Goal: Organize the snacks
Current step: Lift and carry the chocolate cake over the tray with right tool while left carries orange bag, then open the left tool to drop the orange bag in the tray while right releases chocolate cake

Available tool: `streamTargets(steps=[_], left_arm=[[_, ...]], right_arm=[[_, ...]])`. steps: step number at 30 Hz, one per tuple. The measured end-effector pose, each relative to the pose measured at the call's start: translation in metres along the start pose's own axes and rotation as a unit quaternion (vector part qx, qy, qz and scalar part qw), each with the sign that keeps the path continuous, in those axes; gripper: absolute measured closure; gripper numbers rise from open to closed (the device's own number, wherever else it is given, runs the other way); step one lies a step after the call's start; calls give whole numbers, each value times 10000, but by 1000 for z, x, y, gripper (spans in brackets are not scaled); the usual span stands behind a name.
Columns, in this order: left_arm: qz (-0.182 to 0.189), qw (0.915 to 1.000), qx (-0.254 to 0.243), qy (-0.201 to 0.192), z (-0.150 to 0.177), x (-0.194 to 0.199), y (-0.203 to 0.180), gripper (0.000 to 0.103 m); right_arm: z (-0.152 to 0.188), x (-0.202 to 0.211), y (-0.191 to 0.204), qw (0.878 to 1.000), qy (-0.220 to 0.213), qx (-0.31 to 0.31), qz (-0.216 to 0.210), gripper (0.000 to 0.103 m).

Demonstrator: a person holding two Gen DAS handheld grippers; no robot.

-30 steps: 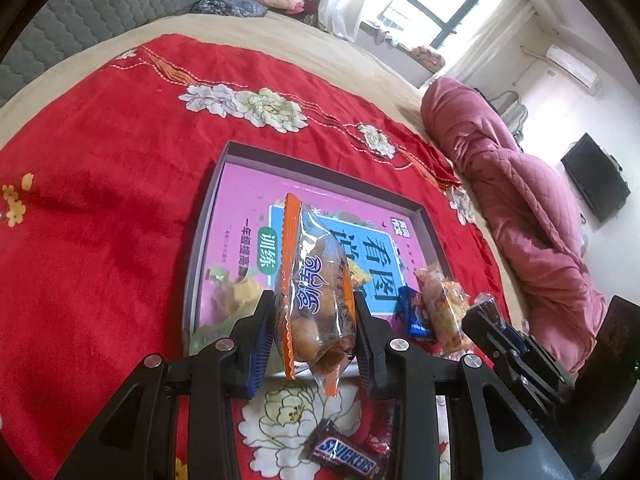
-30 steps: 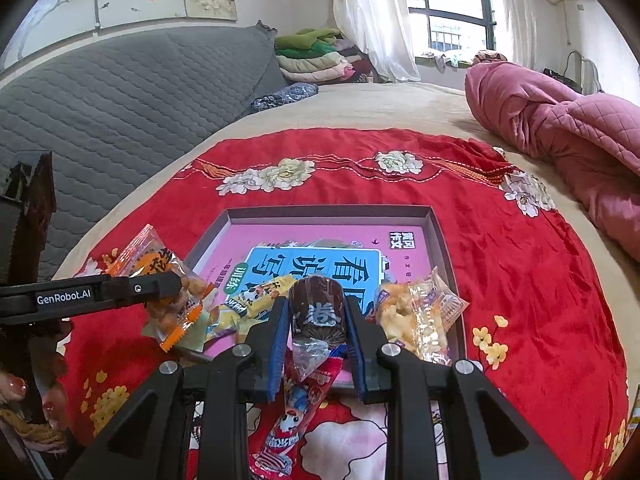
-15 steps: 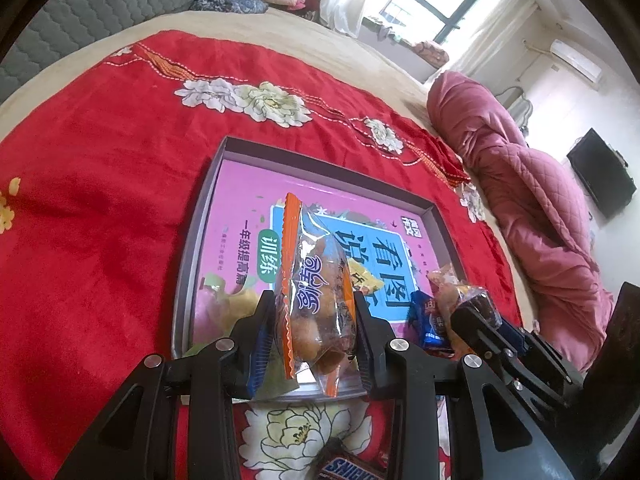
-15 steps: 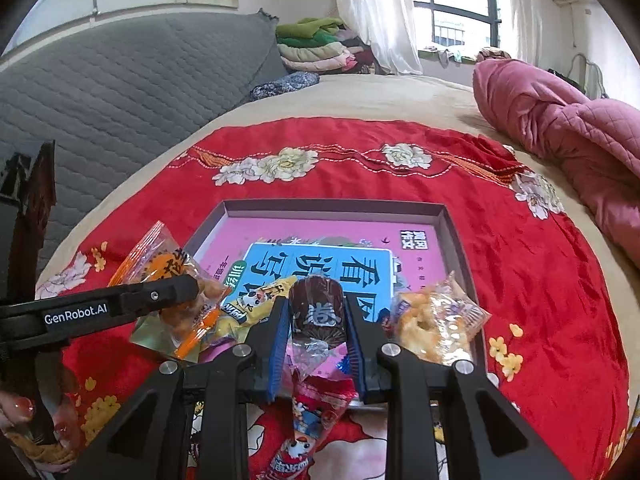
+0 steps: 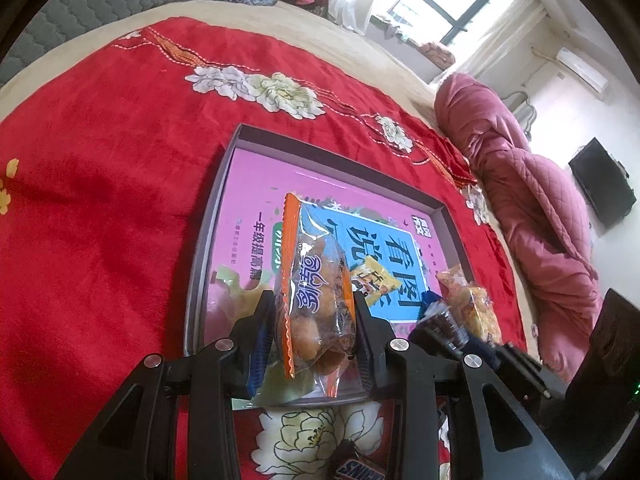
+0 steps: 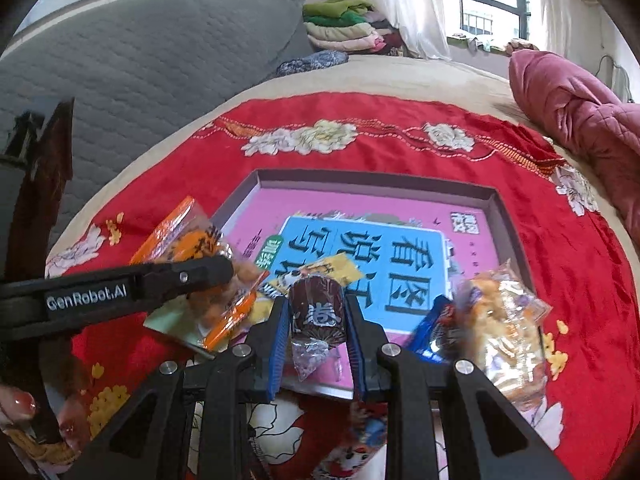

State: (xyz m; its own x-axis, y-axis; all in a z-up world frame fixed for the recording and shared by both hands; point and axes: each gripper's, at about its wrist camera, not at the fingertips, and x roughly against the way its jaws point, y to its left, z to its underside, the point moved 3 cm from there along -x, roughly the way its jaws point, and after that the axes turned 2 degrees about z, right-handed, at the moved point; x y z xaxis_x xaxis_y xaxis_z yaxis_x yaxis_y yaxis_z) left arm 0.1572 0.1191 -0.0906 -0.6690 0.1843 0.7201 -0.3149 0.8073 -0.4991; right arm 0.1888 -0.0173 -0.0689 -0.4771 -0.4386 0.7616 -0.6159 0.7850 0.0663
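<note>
My left gripper (image 5: 314, 320) is shut on a clear packet with an orange edge (image 5: 312, 280), full of round brown snacks, held upright over the near edge of the grey-rimmed tray (image 5: 340, 152). In the right wrist view the same packet (image 6: 188, 244) hangs at the left in the left gripper (image 6: 224, 270). My right gripper (image 6: 316, 320) is shut on a small dark brown wrapped snack (image 6: 316, 308) above the tray's (image 6: 376, 178) near edge. A yellow packet (image 6: 332, 270) lies inside the tray on its pink and blue printed floor.
A clear packet of yellow-orange snacks (image 6: 504, 320) and a blue packet (image 6: 434, 328) sit at the tray's near right corner. A Snickers bar (image 5: 356, 470) and a red packet (image 6: 368, 432) lie on the red flowered blanket. A pink quilt (image 5: 532, 208) is bundled at the right.
The right gripper has moved forward and down toward the tray, still holding the brown snack. The left gripper has hardly shifted and keeps its packet.
</note>
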Motion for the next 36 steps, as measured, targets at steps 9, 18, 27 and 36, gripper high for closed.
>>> streamTargets(steps=[9,18,27,36], left_arm=[[19,9999,133,-71,-2,2,5,66],[-27,9998,203,-6,-1,0,8,60],[-60,9999,126,25,-1,1,4,51],[-34,9999,134,30,-1,4,3,47]], right_arm=[[9,-9,8,9999,128,17,-18,75],[9,-11,7,9999,139,1,61,76],[9,-10,3,9998,143,-18,114,75],[8,-4,1,9999,81,-68,125,75]])
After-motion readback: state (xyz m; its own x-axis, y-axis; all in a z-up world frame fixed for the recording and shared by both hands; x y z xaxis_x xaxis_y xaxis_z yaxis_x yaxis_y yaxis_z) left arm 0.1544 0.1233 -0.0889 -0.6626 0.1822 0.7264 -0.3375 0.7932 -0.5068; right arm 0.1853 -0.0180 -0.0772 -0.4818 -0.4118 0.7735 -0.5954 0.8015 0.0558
